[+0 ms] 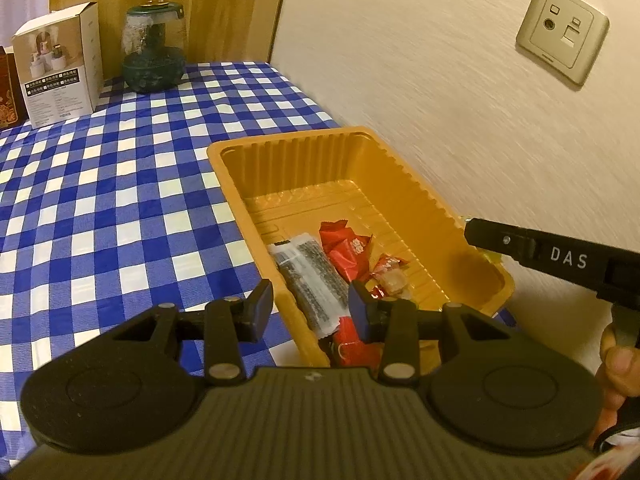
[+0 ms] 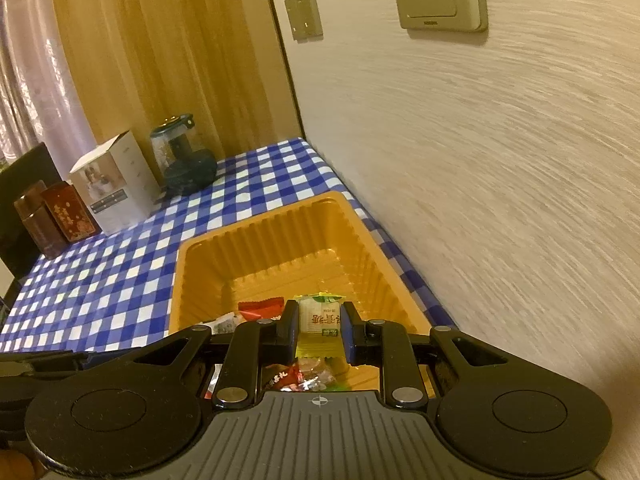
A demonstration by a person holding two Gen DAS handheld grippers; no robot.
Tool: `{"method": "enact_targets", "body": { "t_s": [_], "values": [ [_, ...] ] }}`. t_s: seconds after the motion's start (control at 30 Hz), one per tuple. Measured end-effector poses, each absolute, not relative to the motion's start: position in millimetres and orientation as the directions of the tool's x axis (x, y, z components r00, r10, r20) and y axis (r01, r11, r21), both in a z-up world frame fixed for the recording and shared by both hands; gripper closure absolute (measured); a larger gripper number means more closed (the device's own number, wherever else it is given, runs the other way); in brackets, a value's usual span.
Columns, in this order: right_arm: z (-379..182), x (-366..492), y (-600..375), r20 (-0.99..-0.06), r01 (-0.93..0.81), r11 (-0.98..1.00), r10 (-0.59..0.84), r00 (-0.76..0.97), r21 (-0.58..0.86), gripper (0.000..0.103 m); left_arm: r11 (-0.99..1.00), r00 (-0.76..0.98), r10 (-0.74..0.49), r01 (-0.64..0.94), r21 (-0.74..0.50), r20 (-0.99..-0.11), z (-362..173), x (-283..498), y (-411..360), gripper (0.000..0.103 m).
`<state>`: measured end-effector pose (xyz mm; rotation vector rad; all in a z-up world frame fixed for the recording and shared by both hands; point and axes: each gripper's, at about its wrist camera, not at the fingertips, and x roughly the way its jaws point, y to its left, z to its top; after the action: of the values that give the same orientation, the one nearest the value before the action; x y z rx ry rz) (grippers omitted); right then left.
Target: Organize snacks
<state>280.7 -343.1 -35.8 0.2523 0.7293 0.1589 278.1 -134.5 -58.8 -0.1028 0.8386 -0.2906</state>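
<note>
Tray [image 1: 256, 152]: thin orange plastic, ribbed walls, semi-gloss. Tablecloth [image 1: 120, 184]: blue-white check, smooth with slight sheen. Snack wrappers: red foil pack [image 1: 348, 248] glossy and crinkled, yellow candy [image 2: 319, 320] in shiny film. Wall [image 1: 440, 100], right of frame: rough textured finish. White box [image 1: 60, 64], upper left: matt cardboard. Jar [image 1: 154, 48]: clear glass. Gripper bodies matt black plastic.

Both views are taken from close above an orange ribbed plastic tray [image 1: 296, 148], looking forward and downward along each gripper's fingers. In the left wrist view the tray's left rim is straddled; in the right wrist view its near end [image 2: 280, 220] is faced. A blue-and-white checked tablecloth [image 1: 100, 200], a white carton [image 2: 116, 184] and the textured wall are shared.
</note>
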Motion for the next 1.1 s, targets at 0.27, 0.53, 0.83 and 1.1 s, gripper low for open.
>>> {"method": "enact_targets", "body": {
  "t_s": [0.27, 0.53, 0.83, 1.1],
  "values": [
    [-38.3, 289.6, -345.3, -0.609, -0.068, 0.921, 0.308, 0.731, 0.384, 0.072, 0.961, 0.64, -0.278, 0.185, -0.207, -0.716, -60.9, 278.8, -128.3, 0.044],
    [-40.0, 285.7, -357.6, -0.616, -0.017, 0.917, 0.283, 0.735, 0.399, 0.045, 0.966, 0.641, -0.256, 0.151, -0.208, -0.724, -64.3, 275.9, -121.7, 0.025],
    [-43.0, 267.3, -360.7, -0.658, 0.027, 0.924, 0.252, 0.709, 0.382, 0.044, 0.973, 0.66, -0.226, 0.125, -0.193, -0.716, -57.7, 261.1, -116.0, 0.006],
    [-35.5, 245.1, -357.6, -0.668, 0.04, 0.929, 0.235, 0.706, 0.369, 0.031, 0.982, 0.666, -0.188, 0.101, -0.162, -0.722, -46.1, 243.1, -106.4, 0.0]
  ]
}}
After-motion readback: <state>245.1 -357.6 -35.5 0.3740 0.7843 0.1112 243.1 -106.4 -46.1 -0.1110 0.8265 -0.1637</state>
